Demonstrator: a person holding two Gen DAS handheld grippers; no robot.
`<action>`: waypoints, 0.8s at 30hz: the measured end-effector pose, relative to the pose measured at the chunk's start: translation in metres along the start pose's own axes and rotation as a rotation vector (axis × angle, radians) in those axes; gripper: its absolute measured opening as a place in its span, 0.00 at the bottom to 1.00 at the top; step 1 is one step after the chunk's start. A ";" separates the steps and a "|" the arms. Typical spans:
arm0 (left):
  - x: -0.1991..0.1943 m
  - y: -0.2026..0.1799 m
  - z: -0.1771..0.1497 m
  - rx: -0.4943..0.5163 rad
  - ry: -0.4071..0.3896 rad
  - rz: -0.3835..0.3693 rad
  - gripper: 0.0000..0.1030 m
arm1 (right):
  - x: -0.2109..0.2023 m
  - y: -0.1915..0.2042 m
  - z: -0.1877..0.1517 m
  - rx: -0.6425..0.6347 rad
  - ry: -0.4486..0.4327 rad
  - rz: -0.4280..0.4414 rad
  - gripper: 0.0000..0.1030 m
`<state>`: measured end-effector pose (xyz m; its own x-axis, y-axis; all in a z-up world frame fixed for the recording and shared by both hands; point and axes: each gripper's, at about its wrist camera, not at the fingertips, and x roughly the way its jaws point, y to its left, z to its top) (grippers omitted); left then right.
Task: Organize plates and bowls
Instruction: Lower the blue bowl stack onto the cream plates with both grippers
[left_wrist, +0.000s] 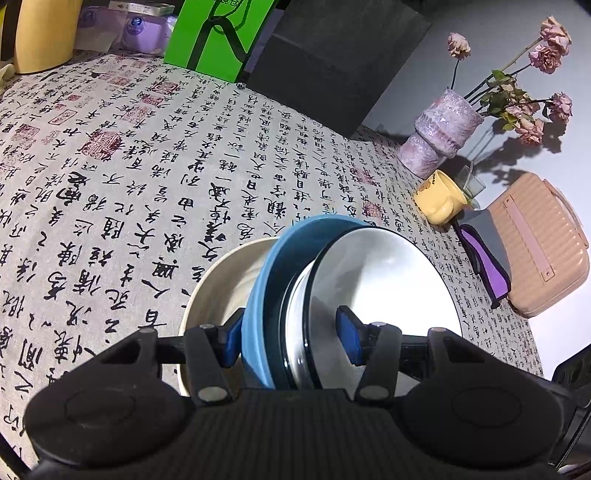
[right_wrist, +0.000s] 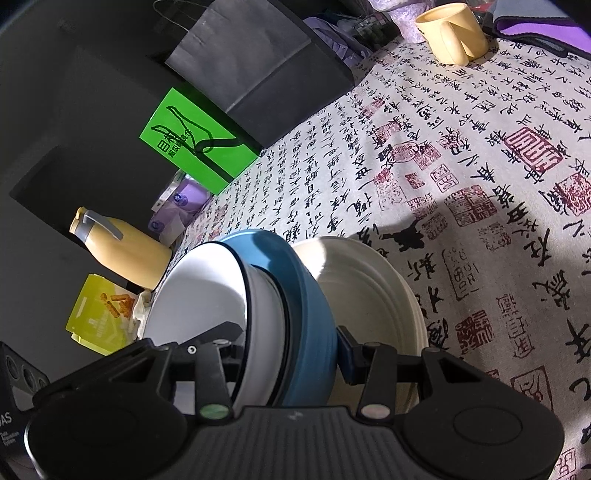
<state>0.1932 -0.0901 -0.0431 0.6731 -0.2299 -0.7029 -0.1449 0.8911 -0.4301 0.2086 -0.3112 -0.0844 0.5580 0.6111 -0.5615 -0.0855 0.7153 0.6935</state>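
Blue bowl (left_wrist: 258, 295) w/ white bowl (left_wrist: 388, 280), clamped by left gripper (left_wrist: 291, 339), right gripper (right_wrist: 288, 354), half-open.

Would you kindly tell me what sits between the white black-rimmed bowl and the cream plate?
The blue bowl sits between the white black-rimmed bowl and the cream plate, nested together; both wrist views show it.

Left hand-held gripper (left_wrist: 290, 341) clamps blue bowl (left_wrist: 271, 266) and white bowl (left_wrist: 384, 273) together, cream plate (left_wrist: 221, 280) behind, above calligraphy-clothed counter (left_wrist: 147, 166)
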 end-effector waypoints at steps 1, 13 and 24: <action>0.001 0.000 0.000 -0.001 0.003 0.000 0.50 | 0.000 0.000 0.000 -0.004 -0.002 -0.004 0.42; 0.007 0.000 -0.002 0.007 0.011 0.007 0.50 | 0.002 0.001 0.001 -0.049 -0.015 -0.037 0.41; -0.007 0.002 -0.005 0.009 -0.019 -0.021 0.64 | -0.003 0.000 -0.001 -0.057 -0.025 -0.019 0.48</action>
<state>0.1846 -0.0884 -0.0421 0.6892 -0.2409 -0.6833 -0.1243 0.8898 -0.4391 0.2061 -0.3130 -0.0833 0.5805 0.5888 -0.5625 -0.1208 0.7454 0.6556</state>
